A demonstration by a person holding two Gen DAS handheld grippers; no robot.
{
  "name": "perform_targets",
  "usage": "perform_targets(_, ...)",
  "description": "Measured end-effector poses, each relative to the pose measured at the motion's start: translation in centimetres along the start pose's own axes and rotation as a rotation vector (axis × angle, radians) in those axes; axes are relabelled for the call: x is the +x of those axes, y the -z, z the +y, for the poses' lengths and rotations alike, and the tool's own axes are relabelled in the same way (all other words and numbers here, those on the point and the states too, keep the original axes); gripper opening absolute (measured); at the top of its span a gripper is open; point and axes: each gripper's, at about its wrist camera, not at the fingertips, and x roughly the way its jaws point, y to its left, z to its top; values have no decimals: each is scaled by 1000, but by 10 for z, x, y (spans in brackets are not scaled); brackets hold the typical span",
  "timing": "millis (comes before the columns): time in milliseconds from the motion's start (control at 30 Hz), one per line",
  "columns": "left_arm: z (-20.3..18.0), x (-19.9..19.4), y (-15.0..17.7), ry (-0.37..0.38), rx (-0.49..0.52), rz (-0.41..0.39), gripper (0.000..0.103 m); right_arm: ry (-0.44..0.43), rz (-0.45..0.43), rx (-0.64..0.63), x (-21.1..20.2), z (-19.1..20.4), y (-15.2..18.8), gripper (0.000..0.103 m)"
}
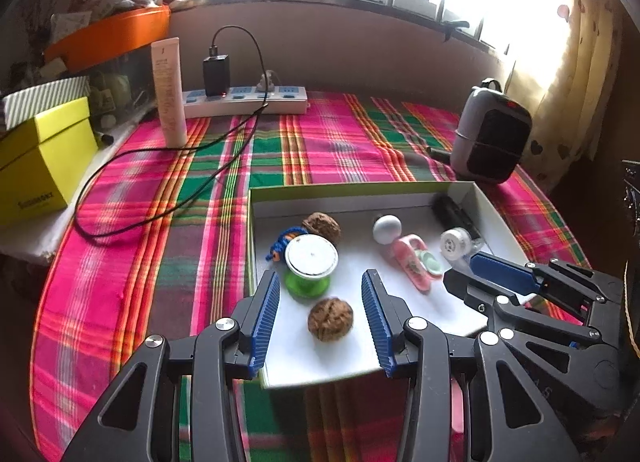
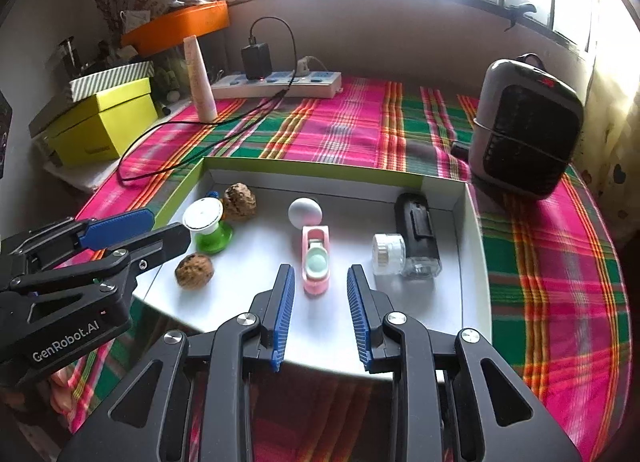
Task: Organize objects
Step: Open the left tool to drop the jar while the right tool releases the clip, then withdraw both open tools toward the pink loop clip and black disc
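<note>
From the left wrist camera, the left gripper (image 1: 320, 302) hangs over the near end of a shallow white tray (image 1: 460, 191) that sits on a plaid cloth (image 1: 160, 242); its blue-padded jaws stand apart and grasp nothing, with a walnut (image 1: 330, 318) lying loose on the tray floor between them, clear of both pads. Just beyond that nut in the tray stands a green spool (image 1: 310, 264), with a second walnut (image 1: 321, 226) and a blue cord (image 1: 284, 244) behind it. Toward the tray's middle lie a white ball (image 1: 387, 229) and a pink clip (image 1: 414, 264), and near its far right corner a small clear jar (image 1: 456, 242) beside a black device (image 1: 454, 213). The right gripper (image 1: 464, 270) reaches over the tray's right edge. From the right wrist camera, the right gripper (image 2: 320, 294) hovers above the tray's (image 2: 472, 262) near rim, jaws parted and empty, with the pink clip (image 2: 316, 260) just ahead of its fingertips and untouched. The left gripper (image 2: 160, 227) comes in over the tray's left wall, near the green spool (image 2: 208, 227) and the nearer walnut (image 2: 194, 270).
</note>
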Motion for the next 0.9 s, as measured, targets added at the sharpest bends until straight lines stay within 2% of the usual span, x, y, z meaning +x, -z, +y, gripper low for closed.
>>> perform_targets(500,-17,-30,32,46,-9,-8,41,34,-43,29,-39,-13,36,29)
perform_targets(900,-37,-33,54,90,26,37,42,57,-43,52,-53,-29,62,29)
